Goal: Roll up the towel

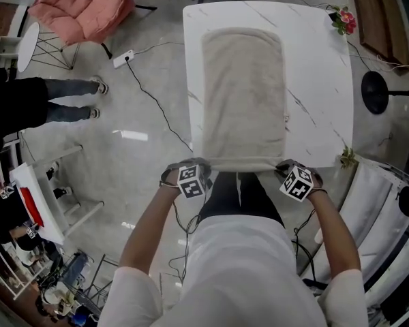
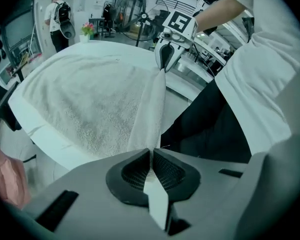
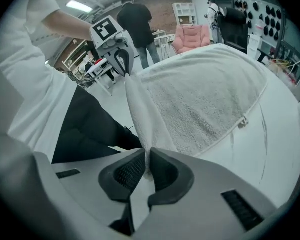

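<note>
Towel (image 1: pixel 244 94) corners pinched by steeply downturned left claw (image 2: pixel 151 156) and right claw (image 3: pixel 146 164)

Beige towel (image 1: pixel 243 97) — flat, unrolled on white table (image 1: pixel 327 80) — near edge lifted off tabletop.

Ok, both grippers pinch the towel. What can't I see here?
- Head view: jaws of left gripper and right gripper, under their marker cubes.
- Both gripper views: how deep the towel sits, hidden by the pads.
- All views: towel's underside, facing the table.
- Right gripper view: towel's tag, too small to read.
</note>
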`<state>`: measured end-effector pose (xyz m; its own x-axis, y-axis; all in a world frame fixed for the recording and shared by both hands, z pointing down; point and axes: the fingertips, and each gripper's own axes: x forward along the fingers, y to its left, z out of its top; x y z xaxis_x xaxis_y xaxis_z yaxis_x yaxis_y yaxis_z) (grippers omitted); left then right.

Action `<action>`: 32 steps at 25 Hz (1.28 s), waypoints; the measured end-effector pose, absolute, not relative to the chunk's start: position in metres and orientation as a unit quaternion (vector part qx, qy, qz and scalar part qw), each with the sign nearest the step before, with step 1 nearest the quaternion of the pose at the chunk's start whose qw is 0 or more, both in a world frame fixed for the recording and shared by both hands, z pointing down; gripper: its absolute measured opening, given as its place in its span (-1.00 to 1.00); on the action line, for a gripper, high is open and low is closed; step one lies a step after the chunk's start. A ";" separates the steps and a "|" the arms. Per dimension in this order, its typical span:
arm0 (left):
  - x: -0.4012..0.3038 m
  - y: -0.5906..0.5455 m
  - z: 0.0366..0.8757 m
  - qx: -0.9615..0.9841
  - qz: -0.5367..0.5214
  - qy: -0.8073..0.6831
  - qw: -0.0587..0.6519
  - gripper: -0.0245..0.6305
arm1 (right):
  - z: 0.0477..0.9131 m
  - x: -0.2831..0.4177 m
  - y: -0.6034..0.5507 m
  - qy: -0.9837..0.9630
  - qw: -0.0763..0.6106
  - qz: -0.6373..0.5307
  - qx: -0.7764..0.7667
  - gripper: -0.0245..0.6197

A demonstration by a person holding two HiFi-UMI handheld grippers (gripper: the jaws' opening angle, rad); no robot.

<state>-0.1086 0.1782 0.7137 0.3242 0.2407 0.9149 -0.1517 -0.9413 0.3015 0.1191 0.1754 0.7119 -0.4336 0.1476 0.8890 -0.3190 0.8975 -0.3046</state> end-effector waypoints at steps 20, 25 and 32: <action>-0.107 0.066 0.724 0.807 0.570 -0.107 0.114 -0.41 | 0.726 0.131 0.074 -0.808 0.531 0.178 0.182 -0.37; -0.107 0.057 0.733 0.798 0.577 -0.140 0.108 -0.30 | 0.736 0.135 0.067 -0.797 0.549 0.149 0.206 -0.25; -0.109 0.052 0.704 0.804 0.566 -0.148 0.103 -0.25 | 0.703 0.128 0.060 -0.816 0.516 0.142 0.219 -0.26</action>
